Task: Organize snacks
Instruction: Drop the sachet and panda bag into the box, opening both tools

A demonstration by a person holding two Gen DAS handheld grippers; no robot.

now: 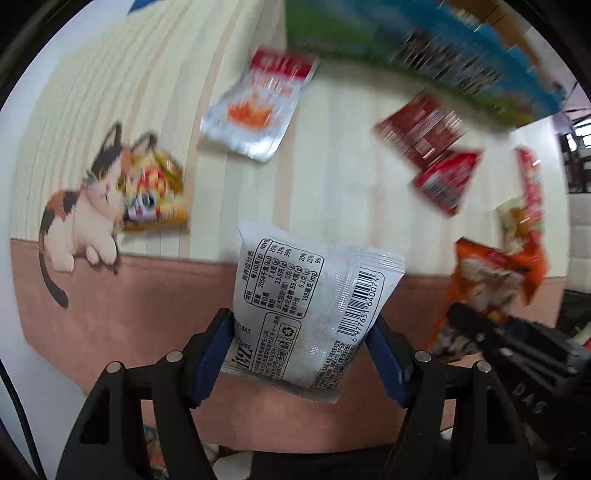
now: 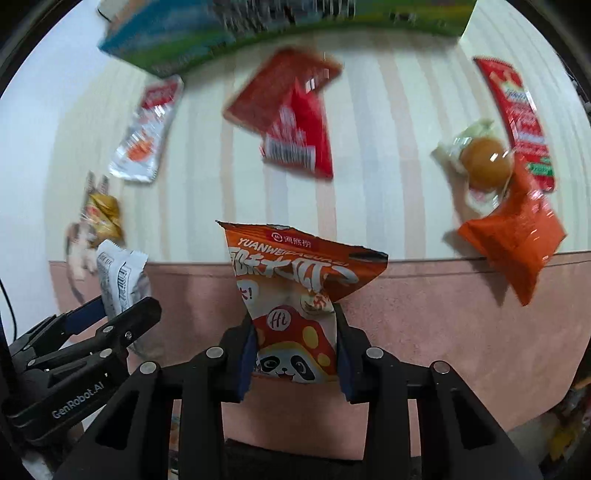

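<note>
My left gripper (image 1: pixel 299 354) is shut on a white snack packet (image 1: pixel 310 295) with a barcode and nutrition table, held above the mat. The same packet (image 2: pixel 118 277) and the left gripper (image 2: pixel 110 314) show at the left of the right wrist view. My right gripper (image 2: pixel 295 354) is shut on an orange packet with a panda print (image 2: pixel 295 295), also lifted off the mat. That orange packet (image 1: pixel 476 284) and the right gripper (image 1: pixel 465 321) appear at the right of the left wrist view.
Loose snacks lie on the striped cat-print mat (image 1: pixel 340 177): a silver-red sachet (image 1: pixel 255 107), a yellow packet (image 1: pixel 155 192), red packets (image 2: pixel 291 122), a long red packet (image 2: pixel 517 122), a wrapped round bun (image 2: pixel 484 162), an orange bag (image 2: pixel 517 236). A green-blue box (image 2: pixel 258 33) stands at the far edge.
</note>
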